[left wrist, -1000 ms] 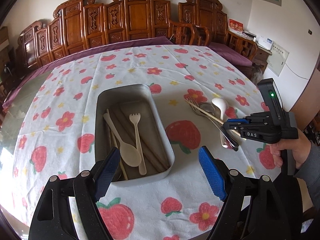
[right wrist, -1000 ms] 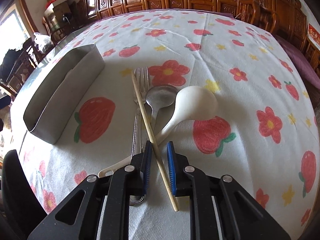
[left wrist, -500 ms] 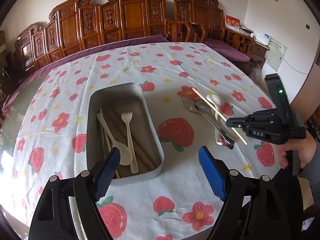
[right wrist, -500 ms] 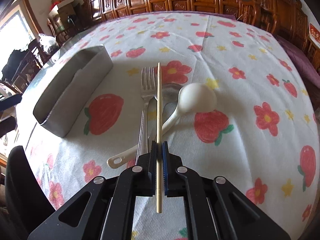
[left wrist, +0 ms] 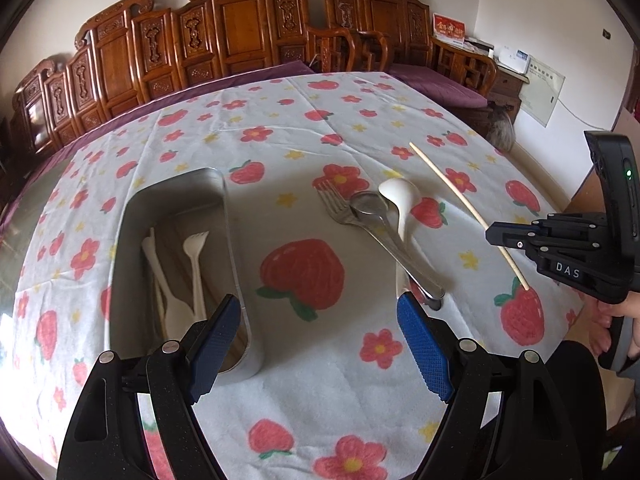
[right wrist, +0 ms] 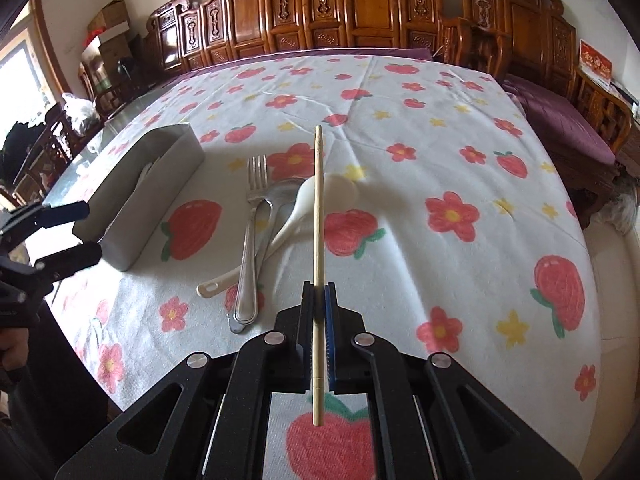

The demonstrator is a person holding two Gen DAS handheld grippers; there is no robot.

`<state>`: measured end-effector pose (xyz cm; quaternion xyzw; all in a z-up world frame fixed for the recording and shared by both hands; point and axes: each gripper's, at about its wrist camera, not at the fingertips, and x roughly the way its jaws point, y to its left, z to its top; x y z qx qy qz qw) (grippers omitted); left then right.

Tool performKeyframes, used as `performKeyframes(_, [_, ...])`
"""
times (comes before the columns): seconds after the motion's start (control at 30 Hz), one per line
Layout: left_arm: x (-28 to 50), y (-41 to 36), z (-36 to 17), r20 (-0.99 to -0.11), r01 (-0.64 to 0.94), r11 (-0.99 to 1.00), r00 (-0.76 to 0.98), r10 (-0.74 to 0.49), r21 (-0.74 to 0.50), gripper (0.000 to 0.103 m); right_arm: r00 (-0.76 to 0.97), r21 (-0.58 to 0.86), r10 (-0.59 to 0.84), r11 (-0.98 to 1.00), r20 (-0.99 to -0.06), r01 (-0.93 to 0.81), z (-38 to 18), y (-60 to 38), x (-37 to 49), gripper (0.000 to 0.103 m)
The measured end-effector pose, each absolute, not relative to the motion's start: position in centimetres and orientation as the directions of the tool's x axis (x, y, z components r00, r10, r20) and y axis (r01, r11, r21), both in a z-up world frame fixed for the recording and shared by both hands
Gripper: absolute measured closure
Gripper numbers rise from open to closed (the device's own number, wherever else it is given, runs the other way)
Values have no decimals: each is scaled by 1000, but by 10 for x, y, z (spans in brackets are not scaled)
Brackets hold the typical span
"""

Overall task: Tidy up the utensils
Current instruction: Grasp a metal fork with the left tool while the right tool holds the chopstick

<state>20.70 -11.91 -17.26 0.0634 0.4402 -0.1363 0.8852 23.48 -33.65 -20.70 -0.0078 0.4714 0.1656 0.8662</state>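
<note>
My right gripper (right wrist: 319,292) is shut on a wooden chopstick (right wrist: 318,200) and holds it above the table, pointing away; it also shows in the left wrist view (left wrist: 493,238) with the chopstick (left wrist: 448,184). On the cloth lie a metal fork (right wrist: 253,216), a metal spoon (right wrist: 280,200) and a white plastic spoon (right wrist: 320,196), bunched together. A metal tin (left wrist: 236,264) holds a white fork (left wrist: 196,252), a white spoon (left wrist: 160,276) and chopsticks. My left gripper (left wrist: 320,332) is open and empty, near the tin's front end.
A strawberry and flower tablecloth (left wrist: 360,120) covers the round table. Carved wooden chairs (left wrist: 240,24) line the far side. The table edge (right wrist: 600,280) runs close on the right. A purple-cushioned bench (right wrist: 560,120) stands at the right.
My right gripper closed on the chopstick and lifted it off the pile, drawing back and up. The left gripper stayed open and shifted slightly.
</note>
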Motion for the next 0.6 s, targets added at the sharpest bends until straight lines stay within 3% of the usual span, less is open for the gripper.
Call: performKeyframes(0.6, [255, -167, -209, -821, 310, 950, 535, -197, -26, 26, 480, 122, 244, 955, -843, -270, -226, -347, 240, 97])
